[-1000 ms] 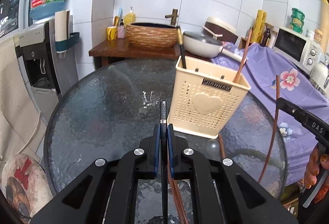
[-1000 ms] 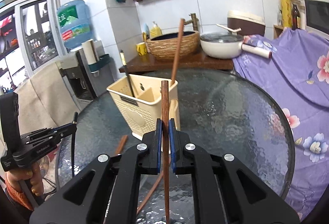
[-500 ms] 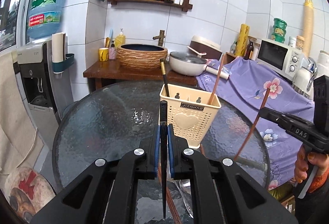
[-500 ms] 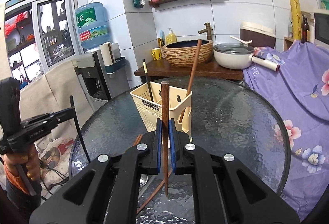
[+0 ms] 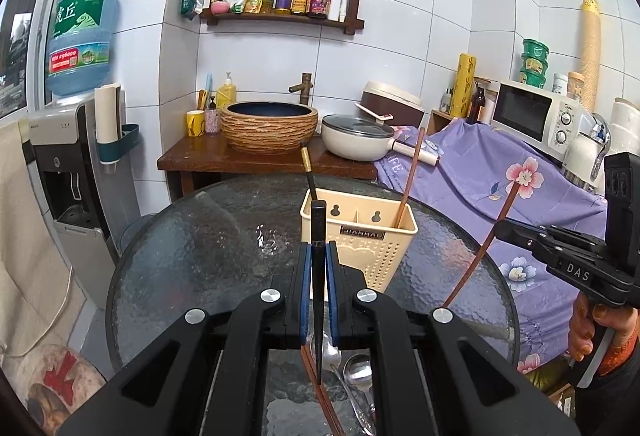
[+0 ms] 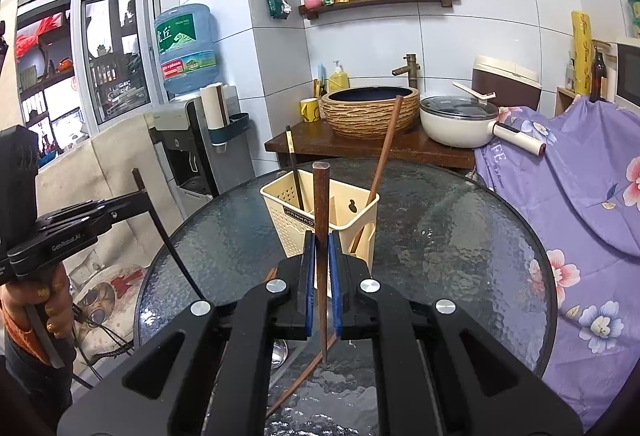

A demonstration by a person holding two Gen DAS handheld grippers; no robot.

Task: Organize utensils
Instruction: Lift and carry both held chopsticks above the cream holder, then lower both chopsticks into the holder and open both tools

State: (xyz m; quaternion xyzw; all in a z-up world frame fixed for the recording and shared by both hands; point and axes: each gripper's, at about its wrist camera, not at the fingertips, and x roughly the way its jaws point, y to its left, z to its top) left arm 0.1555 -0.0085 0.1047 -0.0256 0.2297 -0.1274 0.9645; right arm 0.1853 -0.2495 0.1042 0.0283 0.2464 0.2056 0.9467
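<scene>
In the left wrist view, we see our left gripper (image 5: 319, 268) with its fingers (image 5: 305, 276) clenched on a black chopstick (image 5: 318, 276), held upright with its tip hanging above the glass tabletop (image 5: 200, 256). Just beyond the fingers stands the cream utensil basket (image 5: 372, 248), divided into compartments; a black chopstick with a gold band (image 5: 307, 169) leans in its left compartment and a brown chopstick (image 5: 409, 179) leans in its right one. Under our gripper, two metal spoons (image 5: 352, 368) and a brown chopstick on the glass (image 5: 320, 392) lie close together. To the right, our right gripper (image 5: 500, 230) appears from the side, holding a brown chopstick (image 5: 484, 248) tilted over the tabletop's right part, well apart from the basket

In the right wrist view, we see the right gripper (image 6: 321, 264) with its fingers (image 6: 334, 276) clamped on the same brown chopstick (image 6: 321, 236), nearly upright, its tip just above the glass. The basket (image 6: 296, 224) sits right behind it, the two chopsticks leaning out of it in separate compartments. A loose brown chopstick (image 6: 296, 384) lies on the glass below the fingers, beside a partly hidden spoon (image 6: 279, 352). At the left edge, the left gripper (image 6: 140, 195) holds its black chopstick (image 6: 160, 232) slanted, off the tabletop's edge
</scene>
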